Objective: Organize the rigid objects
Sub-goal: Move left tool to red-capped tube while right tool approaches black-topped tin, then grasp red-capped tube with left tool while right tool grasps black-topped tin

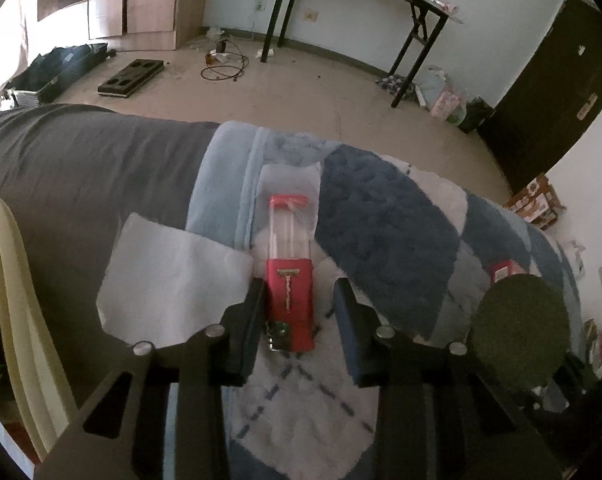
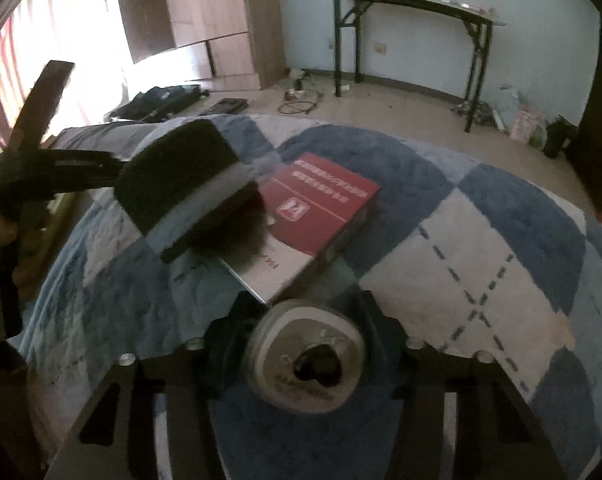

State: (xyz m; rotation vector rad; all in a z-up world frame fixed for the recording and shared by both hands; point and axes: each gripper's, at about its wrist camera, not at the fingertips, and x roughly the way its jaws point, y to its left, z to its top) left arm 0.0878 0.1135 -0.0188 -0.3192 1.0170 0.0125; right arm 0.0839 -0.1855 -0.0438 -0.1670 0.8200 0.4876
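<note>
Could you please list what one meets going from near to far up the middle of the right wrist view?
Round can between the right gripper fingers → white book → red box → floor cables → folding table.

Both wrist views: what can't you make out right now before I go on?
- Left wrist view: whether the left gripper pads press the red pack; a gap shows on one side.
- Right wrist view: the round tin label, blurred.
- Right wrist view: the red box near corner, hidden by the other gripper's dark foam.
</note>
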